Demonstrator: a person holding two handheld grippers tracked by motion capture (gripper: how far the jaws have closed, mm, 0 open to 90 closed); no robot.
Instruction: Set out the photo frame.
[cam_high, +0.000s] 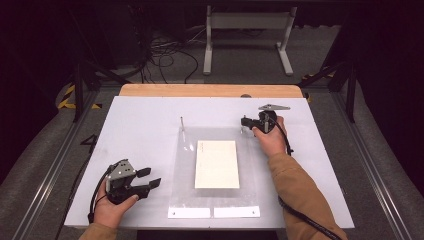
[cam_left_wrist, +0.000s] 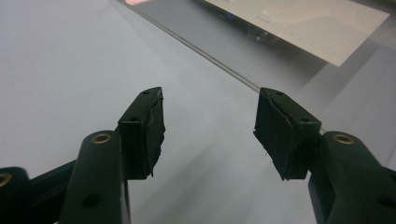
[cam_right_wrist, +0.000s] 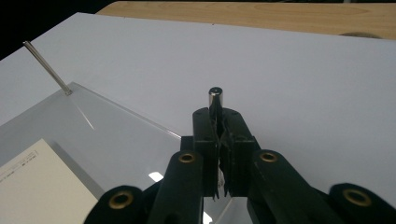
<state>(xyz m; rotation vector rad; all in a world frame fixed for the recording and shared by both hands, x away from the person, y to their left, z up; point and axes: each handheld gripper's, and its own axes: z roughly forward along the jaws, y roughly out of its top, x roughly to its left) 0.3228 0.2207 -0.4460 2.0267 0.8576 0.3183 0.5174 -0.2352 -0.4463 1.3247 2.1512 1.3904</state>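
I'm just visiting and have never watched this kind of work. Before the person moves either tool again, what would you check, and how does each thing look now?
1. Right gripper has a firm hold on the metal pin: ok, jaws closed on it, pin tip poking above.
2. Left gripper free to grab: ok, jaws wide apart, nothing between them.
3. Second pin at the clear sheet's far left corner standing: ok, though it leans.
4. Paper lying flat on the sheet: ok.
5. Held pin seated in the sheet's far right corner: cannot tell, the jaws hide its base.
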